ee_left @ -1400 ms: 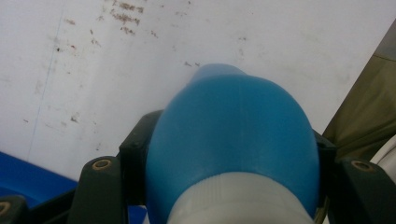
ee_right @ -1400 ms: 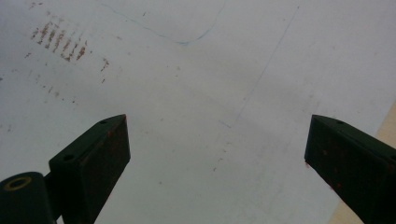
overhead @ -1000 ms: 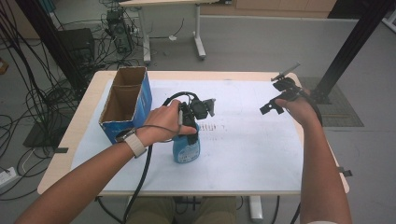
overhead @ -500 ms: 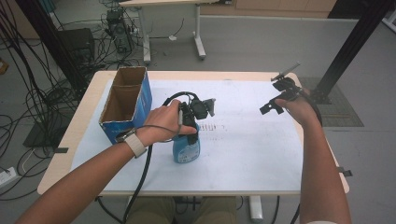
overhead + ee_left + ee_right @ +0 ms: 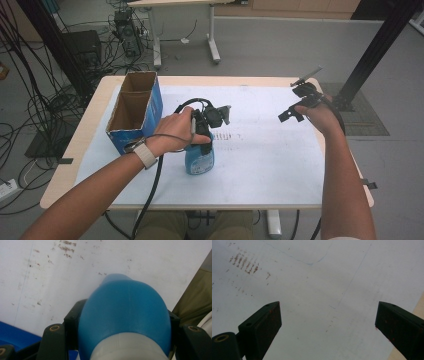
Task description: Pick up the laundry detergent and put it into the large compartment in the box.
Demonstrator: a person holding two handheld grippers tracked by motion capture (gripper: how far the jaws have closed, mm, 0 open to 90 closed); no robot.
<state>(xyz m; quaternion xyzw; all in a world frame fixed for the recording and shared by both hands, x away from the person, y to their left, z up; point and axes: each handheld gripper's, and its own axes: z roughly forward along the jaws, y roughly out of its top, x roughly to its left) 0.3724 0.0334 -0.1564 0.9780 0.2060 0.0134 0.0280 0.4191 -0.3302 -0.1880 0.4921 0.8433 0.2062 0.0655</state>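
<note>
The left gripper [image 5: 202,131] is clamped on the upright blue plastic bottle [image 5: 199,158] near the white-covered table's [image 5: 280,165] front edge, while the right gripper [image 5: 296,106] hovers agape by the right edge.

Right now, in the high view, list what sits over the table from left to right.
Blue cardboard box → left gripper clamped on the blue bottle → faint brown marks on the white sheet → right gripper, jaws wide apart and holding nothing.
</note>
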